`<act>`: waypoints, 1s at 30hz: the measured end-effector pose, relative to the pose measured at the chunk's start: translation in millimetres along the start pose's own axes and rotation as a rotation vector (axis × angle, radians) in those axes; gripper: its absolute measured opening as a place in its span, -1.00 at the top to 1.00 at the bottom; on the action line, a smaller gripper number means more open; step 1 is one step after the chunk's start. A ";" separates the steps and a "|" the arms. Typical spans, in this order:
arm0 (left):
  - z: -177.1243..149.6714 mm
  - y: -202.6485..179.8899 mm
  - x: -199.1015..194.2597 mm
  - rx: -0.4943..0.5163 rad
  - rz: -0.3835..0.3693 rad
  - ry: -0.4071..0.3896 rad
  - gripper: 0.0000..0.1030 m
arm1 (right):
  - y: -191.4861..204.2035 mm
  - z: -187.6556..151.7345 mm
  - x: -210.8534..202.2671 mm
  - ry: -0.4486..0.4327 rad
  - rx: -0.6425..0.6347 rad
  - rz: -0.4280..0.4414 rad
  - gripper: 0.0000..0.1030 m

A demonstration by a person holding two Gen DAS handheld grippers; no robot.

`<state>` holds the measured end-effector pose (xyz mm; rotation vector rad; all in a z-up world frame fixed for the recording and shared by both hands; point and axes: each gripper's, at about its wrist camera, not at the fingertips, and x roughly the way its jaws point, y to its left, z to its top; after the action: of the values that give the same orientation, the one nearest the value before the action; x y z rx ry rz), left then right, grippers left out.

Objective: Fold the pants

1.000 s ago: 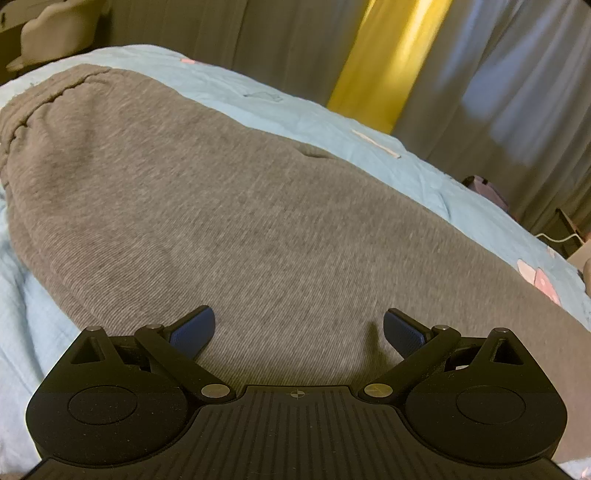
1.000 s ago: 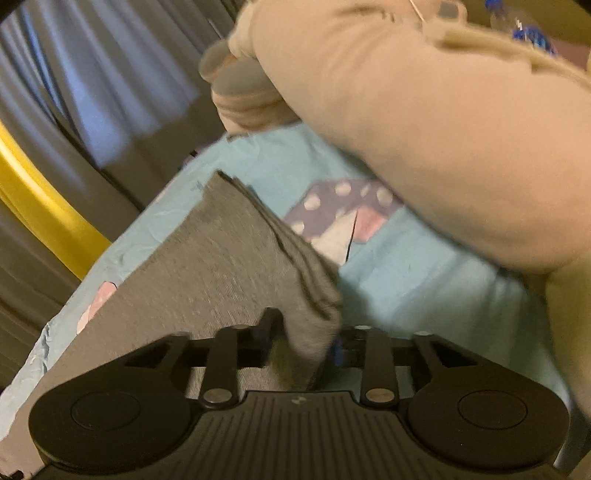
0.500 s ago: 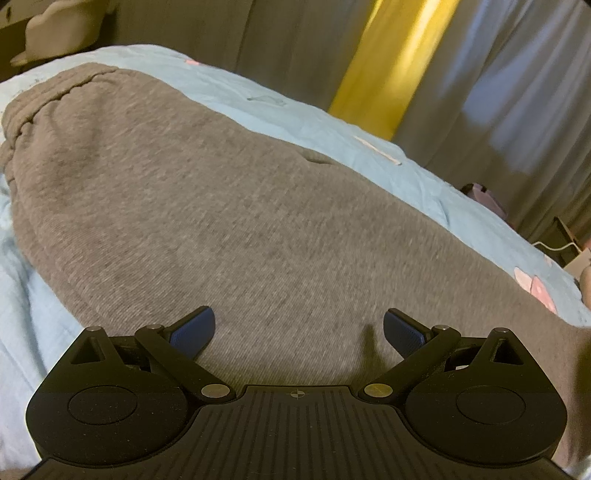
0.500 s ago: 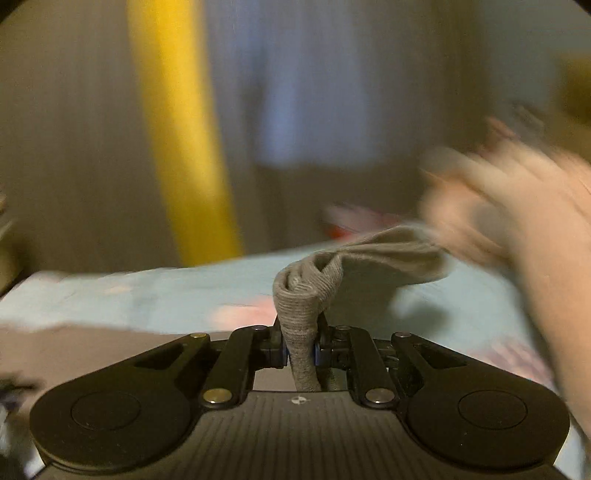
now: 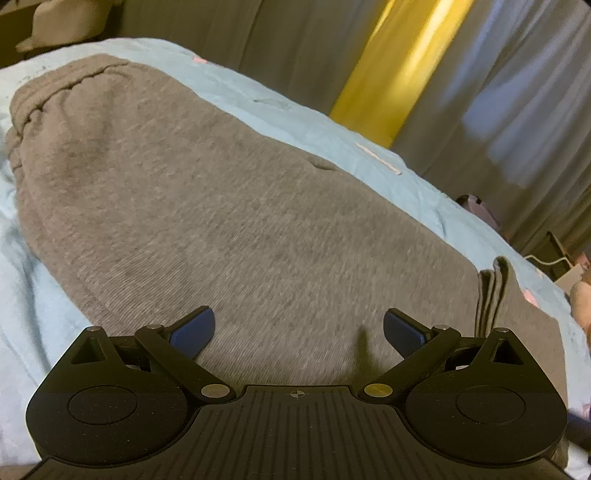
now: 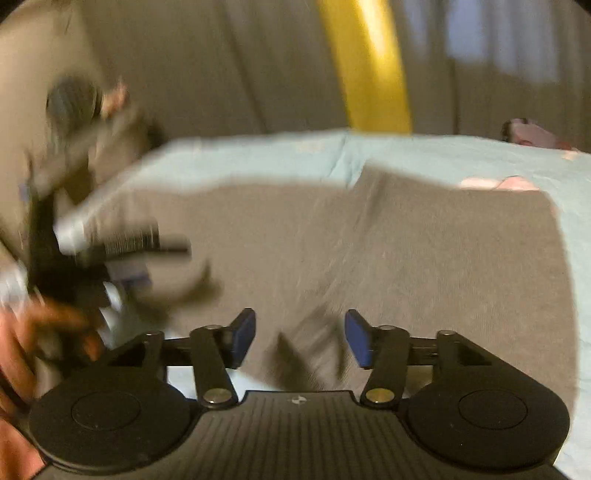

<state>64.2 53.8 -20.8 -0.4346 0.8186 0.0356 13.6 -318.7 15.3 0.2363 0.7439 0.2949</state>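
Note:
Grey pants (image 5: 229,206) lie flat on the light blue bedsheet (image 5: 26,295), with the waistband (image 5: 55,85) at the far left. A folded leg end (image 5: 493,291) lies on top of the fabric at the right. My left gripper (image 5: 299,326) hovers open just over the pants with nothing between its blue pads. In the blurred right wrist view my right gripper (image 6: 301,334) is over the pants (image 6: 406,251), and its jaws are opening with no cloth pinched between them. The other gripper (image 6: 110,251) and the hand holding it (image 6: 37,332) smear across the left of that view.
Grey curtains (image 5: 517,92) and a yellow curtain strip (image 5: 391,66) hang behind the bed's far edge. A beige soft shape (image 5: 55,22) sits at the head end. A dark pink object (image 5: 480,210) and a cable lie past the bed's right end.
My right gripper swung across the bed with the pant leg end pinched, then let go and opened. The folded leg end now lies on the pants. My left gripper barely moved.

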 end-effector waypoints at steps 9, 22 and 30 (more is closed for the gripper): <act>0.5 -2.8 -4.4 0.020 0.014 0.001 -0.98 | -102.6 -19.8 -0.1 0.237 0.450 -0.501 -0.84; -1.4 -83.2 -13.1 0.120 -0.293 0.215 -0.98 | -74.7 3.0 8.5 0.417 0.148 -0.601 -0.92; -13.8 -133.3 53.8 0.081 -0.382 0.425 -0.95 | -93.4 -4.0 -34.1 0.210 0.248 -0.499 -0.92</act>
<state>117.7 -80.3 -19.3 -0.5237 1.1366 -0.4562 3.7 -417.1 4.6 0.2470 1.0199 -0.2522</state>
